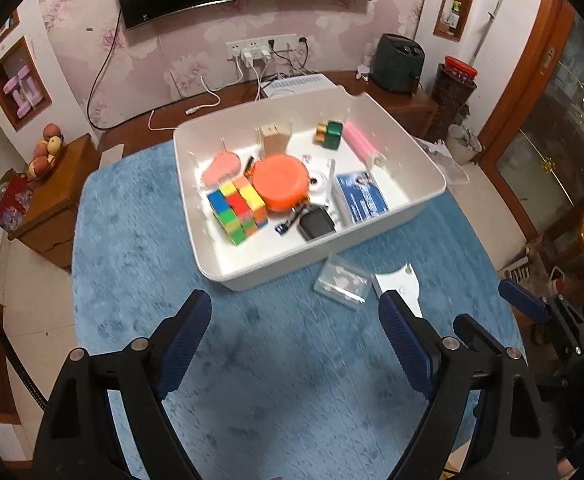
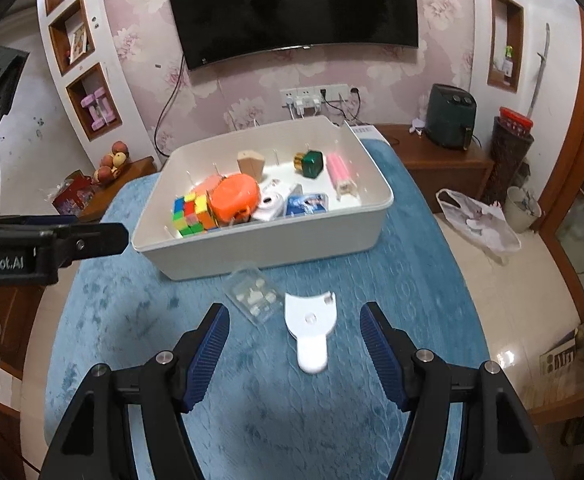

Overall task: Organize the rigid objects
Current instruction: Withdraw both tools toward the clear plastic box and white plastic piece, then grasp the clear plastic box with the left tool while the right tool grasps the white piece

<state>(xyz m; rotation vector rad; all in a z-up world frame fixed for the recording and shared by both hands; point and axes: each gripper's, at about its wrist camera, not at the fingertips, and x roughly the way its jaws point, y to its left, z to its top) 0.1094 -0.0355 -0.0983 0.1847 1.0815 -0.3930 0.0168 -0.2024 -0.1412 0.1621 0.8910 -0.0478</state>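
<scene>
A white bin (image 1: 292, 266) (image 2: 272, 250) sits on the blue cloth and holds a colourful cube puzzle (image 1: 238, 210) (image 2: 192, 212), an orange round case (image 1: 282, 184) (image 2: 236, 198), a blue card (image 1: 361, 198), a green box (image 1: 333, 134) and several other small items. In front of the bin lie a clear plastic case (image 1: 341, 280) (image 2: 254, 292) and a flat white tool (image 1: 397, 284) (image 2: 311, 326). My left gripper (image 1: 292, 308) hangs open over bare cloth, short of the bin. My right gripper (image 2: 293, 316) is open, with the white tool lying between its fingers, untouched.
The blue cloth (image 1: 132, 240) covers a rounded table with tiled floor around it. A wooden side cabinet with fruit (image 1: 48, 152) stands left. A long cabinet behind carries a dark air fryer (image 2: 449, 122). A white bag (image 2: 477, 220) lies on the floor to the right.
</scene>
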